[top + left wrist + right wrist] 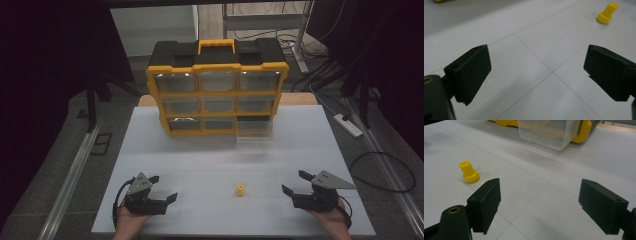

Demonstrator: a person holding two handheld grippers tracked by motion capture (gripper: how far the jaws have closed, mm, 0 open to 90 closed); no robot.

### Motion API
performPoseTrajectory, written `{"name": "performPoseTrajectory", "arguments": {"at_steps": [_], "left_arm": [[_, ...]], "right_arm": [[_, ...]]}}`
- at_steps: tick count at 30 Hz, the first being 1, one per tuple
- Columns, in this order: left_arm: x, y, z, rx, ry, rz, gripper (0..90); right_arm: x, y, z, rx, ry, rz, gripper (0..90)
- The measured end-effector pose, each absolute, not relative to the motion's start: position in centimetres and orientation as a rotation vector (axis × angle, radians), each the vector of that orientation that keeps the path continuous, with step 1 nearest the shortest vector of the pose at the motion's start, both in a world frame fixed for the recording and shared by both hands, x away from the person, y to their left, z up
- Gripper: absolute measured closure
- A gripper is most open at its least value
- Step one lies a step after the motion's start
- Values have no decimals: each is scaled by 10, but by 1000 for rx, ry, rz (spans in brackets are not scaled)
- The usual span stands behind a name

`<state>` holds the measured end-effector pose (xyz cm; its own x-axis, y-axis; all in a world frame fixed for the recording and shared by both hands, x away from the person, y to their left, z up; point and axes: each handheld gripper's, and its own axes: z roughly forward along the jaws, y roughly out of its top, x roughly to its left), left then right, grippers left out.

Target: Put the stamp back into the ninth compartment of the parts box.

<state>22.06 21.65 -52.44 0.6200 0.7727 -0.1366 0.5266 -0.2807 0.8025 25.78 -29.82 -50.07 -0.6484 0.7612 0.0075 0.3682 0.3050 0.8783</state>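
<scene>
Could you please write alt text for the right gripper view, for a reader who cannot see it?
The open right gripper hangs over a white table; a small yellow peg stands upright ahead-left, and a clear drawer protrudes from a yellow organiser beyond.

The high view looks forward and down on the whole table (pixel 150 150) from above the person's side. The 2 gripper views sit low and close to the surface, each looking along its own jaws. All 3 views share the yellow peg (pixel 240 190) (pixel 607 13) (pixel 469 172); the right gripper view also faces the organizer (pixel 217 90) (pixel 584 130).
</scene>
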Motion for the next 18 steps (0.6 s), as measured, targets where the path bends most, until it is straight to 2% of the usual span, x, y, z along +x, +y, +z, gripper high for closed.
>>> {"name": "performPoseTrajectory", "arguments": {"at_steps": [18], "left_arm": [[214,222,-527,1939,1026,352,77]], "right_arm": [[265,-297,-502,1013,2163,1284,204]]}}
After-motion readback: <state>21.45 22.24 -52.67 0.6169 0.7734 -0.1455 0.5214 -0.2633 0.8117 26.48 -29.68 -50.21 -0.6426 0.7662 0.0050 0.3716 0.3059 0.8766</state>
